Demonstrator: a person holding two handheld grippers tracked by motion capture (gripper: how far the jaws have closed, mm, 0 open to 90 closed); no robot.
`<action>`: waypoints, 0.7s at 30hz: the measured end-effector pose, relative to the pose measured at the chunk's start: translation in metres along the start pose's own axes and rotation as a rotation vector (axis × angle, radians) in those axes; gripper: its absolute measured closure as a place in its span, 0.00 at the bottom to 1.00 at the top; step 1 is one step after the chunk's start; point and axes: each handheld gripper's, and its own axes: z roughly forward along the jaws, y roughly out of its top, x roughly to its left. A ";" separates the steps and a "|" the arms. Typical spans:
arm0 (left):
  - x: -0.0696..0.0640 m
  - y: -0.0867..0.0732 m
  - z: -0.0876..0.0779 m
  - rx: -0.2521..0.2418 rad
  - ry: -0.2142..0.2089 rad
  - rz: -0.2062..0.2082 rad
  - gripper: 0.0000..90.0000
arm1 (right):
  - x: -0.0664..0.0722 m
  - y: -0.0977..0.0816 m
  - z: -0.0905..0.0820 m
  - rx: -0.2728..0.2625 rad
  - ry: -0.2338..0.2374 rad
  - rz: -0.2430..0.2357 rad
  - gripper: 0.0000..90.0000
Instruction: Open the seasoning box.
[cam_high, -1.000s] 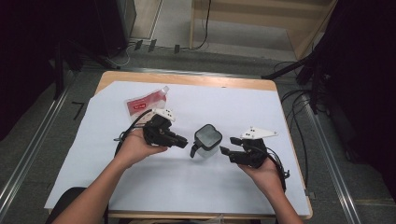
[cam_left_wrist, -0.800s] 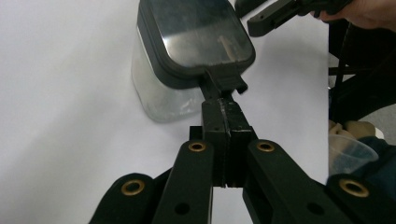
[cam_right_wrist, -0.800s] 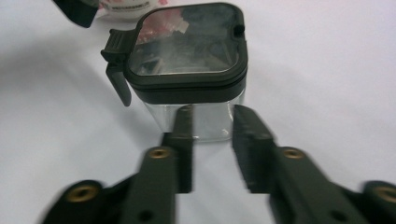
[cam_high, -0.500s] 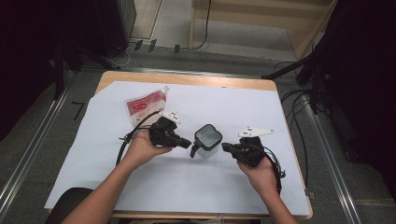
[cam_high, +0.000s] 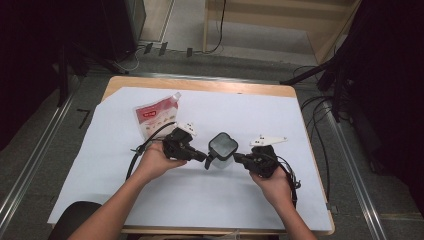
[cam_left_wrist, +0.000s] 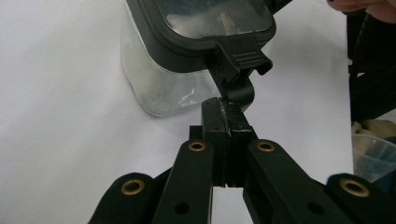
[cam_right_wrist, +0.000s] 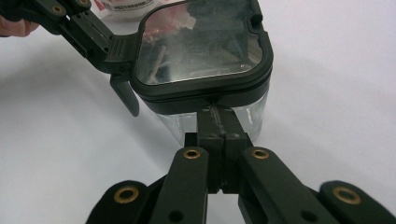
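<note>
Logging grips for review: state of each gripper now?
Left gripper: shut, tips at the container's latch.
Right gripper: shut, tips against the container under its lid rim.

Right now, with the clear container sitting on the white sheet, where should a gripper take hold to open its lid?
Probably the black latch tab on the lid of the clear container. It juts out past the rim on the left gripper's side, so come level from there; elsewhere the lid's edge looks smooth.

black gripper (cam_left_wrist: 223, 116) jaws, brass rivets
</note>
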 end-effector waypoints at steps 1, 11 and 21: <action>0.000 0.000 0.001 -0.009 -0.005 -0.004 1.00 | -0.001 0.000 0.000 0.001 0.004 0.002 1.00; -0.001 0.001 0.002 -0.021 -0.006 -0.006 1.00 | -0.003 0.001 0.001 0.004 0.003 0.003 1.00; -0.005 0.004 0.006 -0.041 -0.016 -0.009 1.00 | -0.010 0.003 0.003 -0.004 0.000 0.027 1.00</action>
